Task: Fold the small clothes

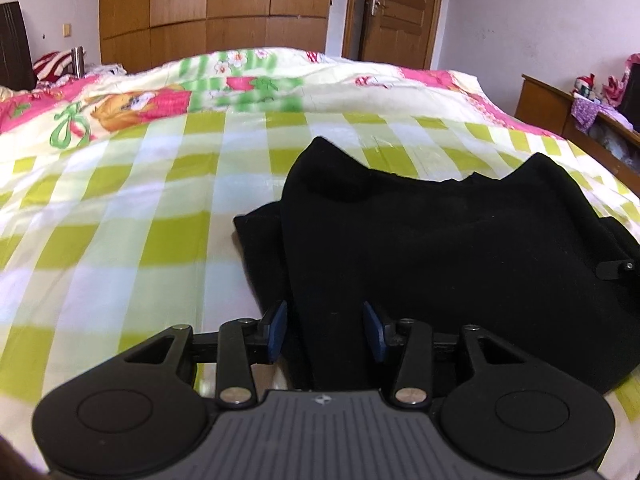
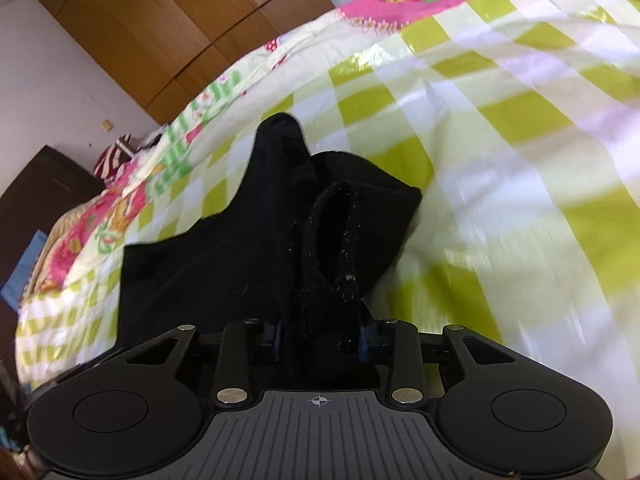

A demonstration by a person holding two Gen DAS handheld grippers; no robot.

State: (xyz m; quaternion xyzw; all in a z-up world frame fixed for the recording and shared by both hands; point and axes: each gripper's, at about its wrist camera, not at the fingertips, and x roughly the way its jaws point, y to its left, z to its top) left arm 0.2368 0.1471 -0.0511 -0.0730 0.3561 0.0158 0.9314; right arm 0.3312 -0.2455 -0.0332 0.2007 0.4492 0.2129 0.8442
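Observation:
A black garment (image 1: 440,240) lies partly folded on the green-and-white checked bedsheet (image 1: 120,220). My left gripper (image 1: 326,330) hovers at its near left edge. The blue pads (image 1: 280,328) stand apart, black cloth lies between and under them, and they do not pinch it. In the right wrist view the same garment (image 2: 224,248) is bunched up with a sleeve opening facing me. My right gripper (image 2: 320,336) is shut on a thick fold that fills the gap and hides most of both pads. A black part of that gripper (image 1: 618,268) shows at the garment's right edge.
A pink and floral quilt (image 1: 120,100) is heaped at the far end of the bed. Behind it stand a wooden wardrobe (image 1: 216,8) and a door (image 1: 396,12). A cluttered wooden cabinet (image 1: 560,108) flanks the bed's right side. Checked sheet (image 2: 500,160) lies bare to the right.

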